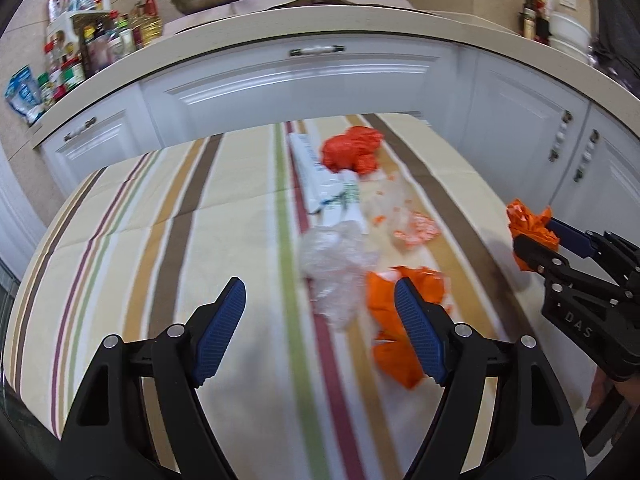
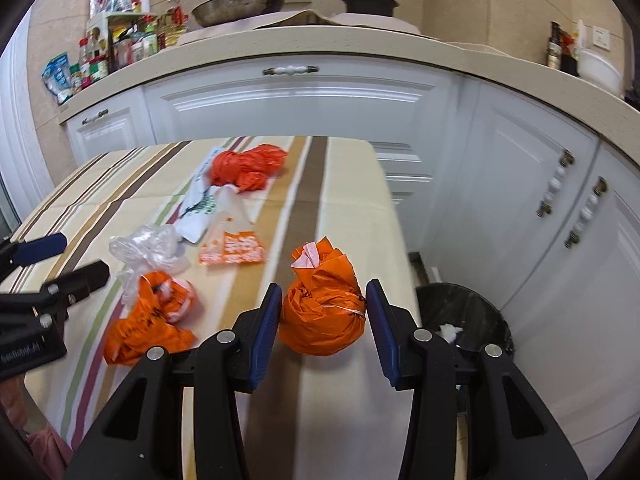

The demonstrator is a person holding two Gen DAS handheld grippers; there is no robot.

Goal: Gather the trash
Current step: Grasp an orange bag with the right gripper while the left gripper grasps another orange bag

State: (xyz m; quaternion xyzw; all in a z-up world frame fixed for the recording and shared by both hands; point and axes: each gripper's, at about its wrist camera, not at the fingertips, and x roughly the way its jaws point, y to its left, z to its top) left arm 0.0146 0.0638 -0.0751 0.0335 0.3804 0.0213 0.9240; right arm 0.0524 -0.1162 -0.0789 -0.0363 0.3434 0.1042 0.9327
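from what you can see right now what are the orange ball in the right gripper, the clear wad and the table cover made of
Orange ball: thin glossy plastic film, judging by its crinkled, bunched folds.
Clear wad: translucent plastic film, crumpled and shiny.
Table cover: probably woven cloth, matte and striped with fold creases, though coated fabric can't be ruled out.

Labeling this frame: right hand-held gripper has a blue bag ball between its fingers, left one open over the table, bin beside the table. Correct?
One error: the bag ball between the fingers of the right hand-held gripper is orange, not blue, as the right wrist view shows. The rest holds: the left hand-held gripper is open over the table, and the bin stands beside the table.
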